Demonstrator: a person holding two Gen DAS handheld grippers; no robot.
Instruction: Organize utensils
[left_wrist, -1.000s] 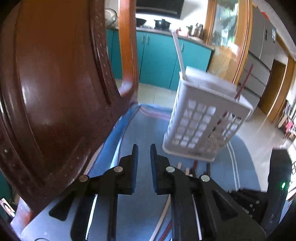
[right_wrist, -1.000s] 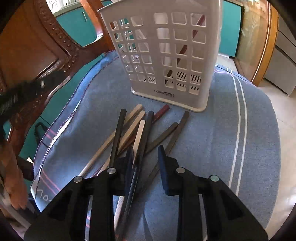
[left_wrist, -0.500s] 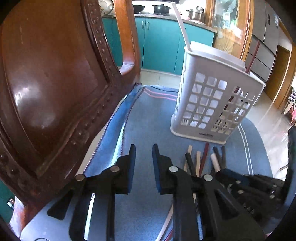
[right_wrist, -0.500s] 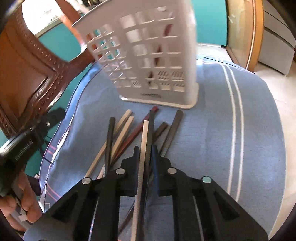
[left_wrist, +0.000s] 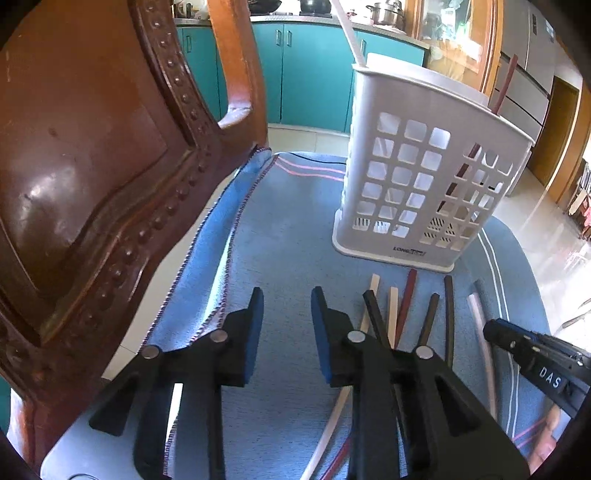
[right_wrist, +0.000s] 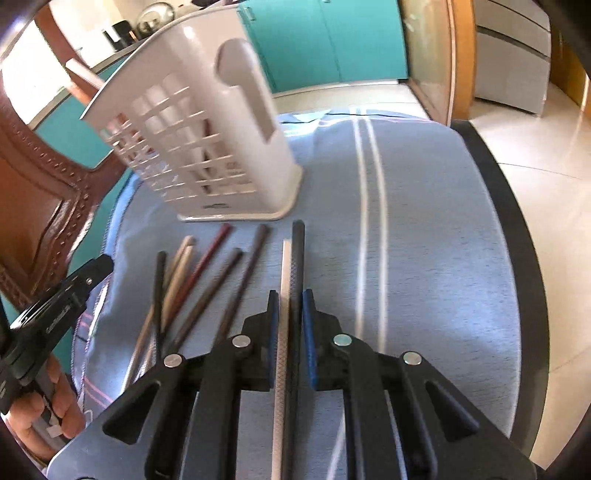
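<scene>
Holding: we have the right gripper (right_wrist: 288, 325) clenched on two chopsticks at once, a white chopstick (right_wrist: 285, 280) and a black chopstick (right_wrist: 297, 258), lying side by side between the blue pads.

What changed: a second ago the right jaws stood apart over the loose pile; half a second ago they had closed in on this pair; now the pair sits off to the right of the pile, and the view has swung so that the white basket (right_wrist: 207, 147) looks tilted and blurred.

Meaning for the task: we judge the pick to be done and the carry to the basket begun; the next step would be tipping the pair upright and dropping it in.

Basket: it stands on the blue cloth (left_wrist: 288, 236), with one white stick and one dark red stick already poking out of its top in the left view.

Loose chopsticks (right_wrist: 195, 284): about six lie fanned on the cloth just in front of the basket's base, tips pointing toward it, to the left of the held pair.

Left gripper (left_wrist: 286, 306): we keep it released, jaws apart and holding nothing, low over the cloth in front of the basket and left of the pile.

Wooden chair (left_wrist: 92, 166): its back rises to the left of the basket, close to the cloth's edge.

Risk: two slim sticks in one grip may scissor or slip as we tilt them.
</scene>
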